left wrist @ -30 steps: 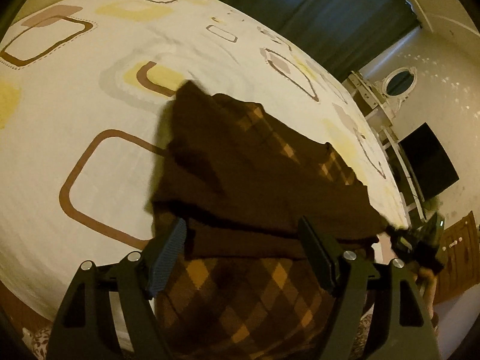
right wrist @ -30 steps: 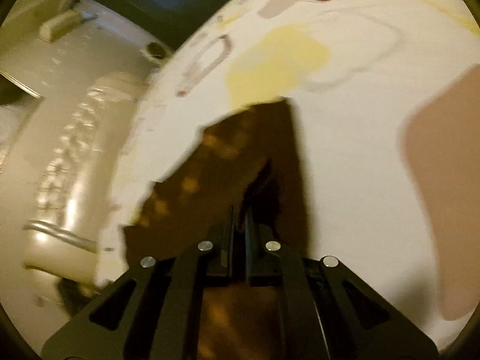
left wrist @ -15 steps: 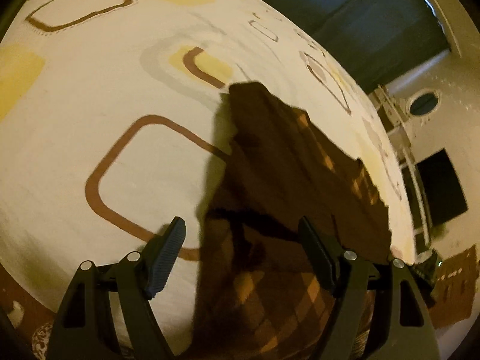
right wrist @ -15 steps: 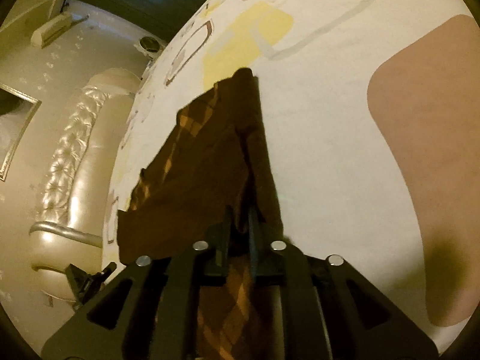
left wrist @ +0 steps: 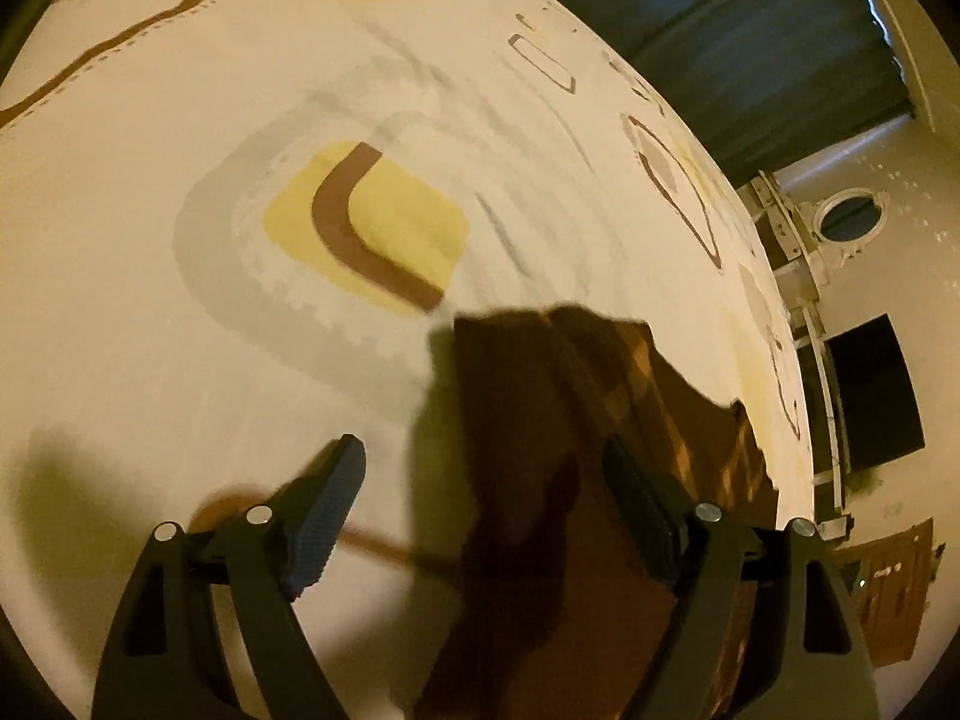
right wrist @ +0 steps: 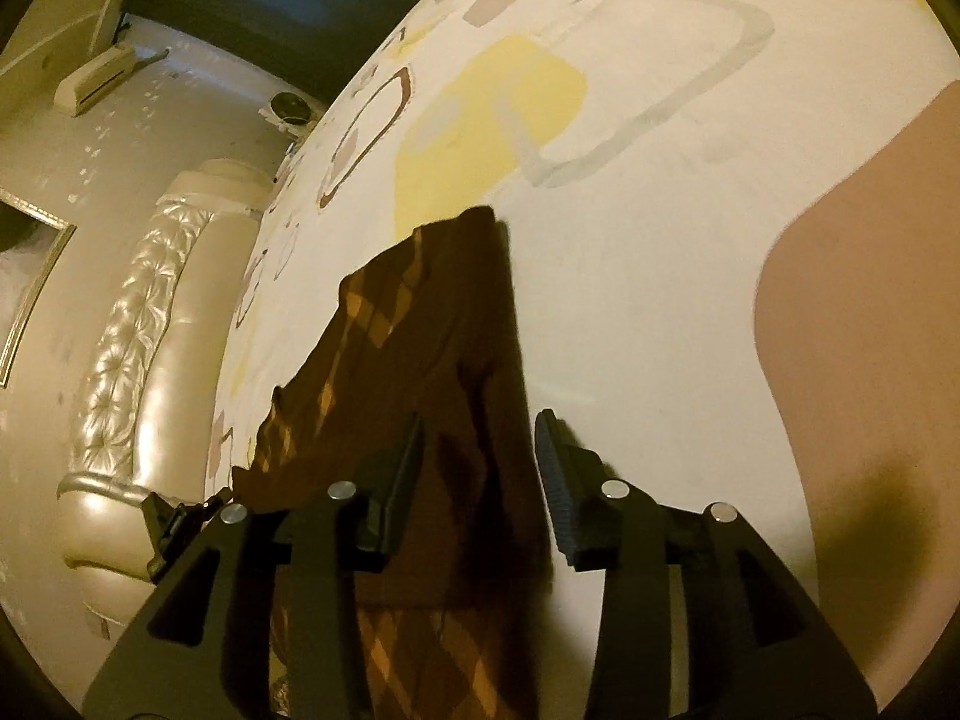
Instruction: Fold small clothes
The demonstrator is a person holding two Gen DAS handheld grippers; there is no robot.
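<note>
Jaws of the left gripper [left wrist: 480, 501] held wide and opening, nothing clamped, jaws of the right gripper [right wrist: 480, 480] parting, pads clear of the dark brown argyle-patterned cloth garment [right wrist: 432, 360], garment laid folded on the cream patterned bedsheet [left wrist: 210, 360].

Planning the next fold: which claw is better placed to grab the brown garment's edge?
Probably the right claw: opening, it straddles the brown garment's edge. The left claw is open, mostly over bare bedsheet.
</note>
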